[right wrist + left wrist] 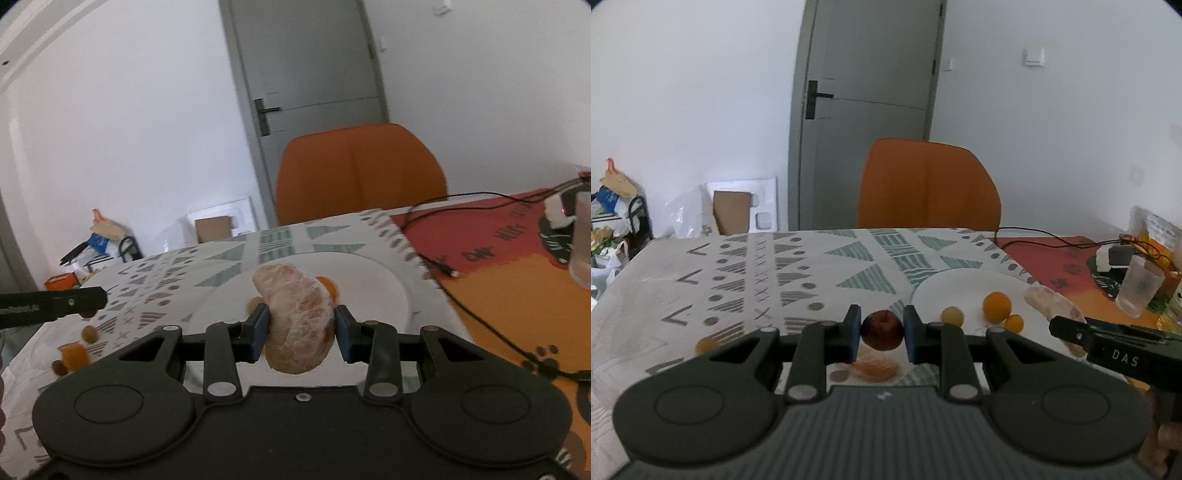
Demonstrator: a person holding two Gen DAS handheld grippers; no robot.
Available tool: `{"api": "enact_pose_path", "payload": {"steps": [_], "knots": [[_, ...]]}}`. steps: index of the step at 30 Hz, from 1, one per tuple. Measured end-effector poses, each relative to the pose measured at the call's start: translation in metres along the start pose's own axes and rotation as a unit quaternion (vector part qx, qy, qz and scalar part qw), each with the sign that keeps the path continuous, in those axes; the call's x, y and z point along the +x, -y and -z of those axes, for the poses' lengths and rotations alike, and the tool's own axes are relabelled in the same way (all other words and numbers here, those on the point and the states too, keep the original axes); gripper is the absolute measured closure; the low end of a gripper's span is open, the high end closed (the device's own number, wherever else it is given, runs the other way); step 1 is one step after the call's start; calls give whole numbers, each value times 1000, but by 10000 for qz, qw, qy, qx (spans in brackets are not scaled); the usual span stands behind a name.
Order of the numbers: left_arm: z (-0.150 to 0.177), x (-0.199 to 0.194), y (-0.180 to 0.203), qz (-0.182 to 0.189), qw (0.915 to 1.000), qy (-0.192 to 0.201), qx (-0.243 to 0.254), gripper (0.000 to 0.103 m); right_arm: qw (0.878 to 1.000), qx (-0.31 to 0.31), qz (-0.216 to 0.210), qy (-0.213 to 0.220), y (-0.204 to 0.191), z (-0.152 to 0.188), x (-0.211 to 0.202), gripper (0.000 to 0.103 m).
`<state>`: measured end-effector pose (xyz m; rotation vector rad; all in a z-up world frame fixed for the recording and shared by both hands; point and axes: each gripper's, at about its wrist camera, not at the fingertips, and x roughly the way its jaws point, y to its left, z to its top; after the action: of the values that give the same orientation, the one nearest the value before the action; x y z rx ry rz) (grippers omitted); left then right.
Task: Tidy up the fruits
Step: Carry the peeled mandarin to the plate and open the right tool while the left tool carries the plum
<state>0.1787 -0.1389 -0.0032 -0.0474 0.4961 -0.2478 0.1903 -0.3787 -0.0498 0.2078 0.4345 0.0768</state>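
1. Lying loose at the far left of the patterned tablecloth (746, 280), a small orange fruit (706, 345) sits well apart from the plate, so it reads as not yet sorted.
2. Bracketing a dark red apple (882, 329), the left gripper (881, 334) has its blue pads close on either side of the fruit. Whether they press it or only frame it I cannot tell, nor whether the apple is off the cloth.
3. A peeled orange segment (875, 369) lies on the cloth just under that gripper, also outside the plate.
4. The white plate (964, 284) looks like the collecting spot: a pale round fruit (952, 316), a larger orange one (996, 307) and a smaller one (1014, 323) already rest on it, near one another.
5. The right gripper (300, 328) is clamped on a big peeled citrus piece (297, 317), held above the plate's near side, probably for setting down among the others.
6. At the far right a clear cup (1139, 286) and a black cable (1052, 236) sit on the red mat, away from the fruit.
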Motion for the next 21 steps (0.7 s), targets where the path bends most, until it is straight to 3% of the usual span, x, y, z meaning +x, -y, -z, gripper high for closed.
{"api": "enact_pose_path", "payload": {"steps": [14,21], "knots": [[-7,36,43,200,9993,-80,298,80,9989,291,353,92,41,-6,17,66],[-11,54,52,209,9991,-143,339,80,9991,311,269,64,44,-1,20,60]]}}
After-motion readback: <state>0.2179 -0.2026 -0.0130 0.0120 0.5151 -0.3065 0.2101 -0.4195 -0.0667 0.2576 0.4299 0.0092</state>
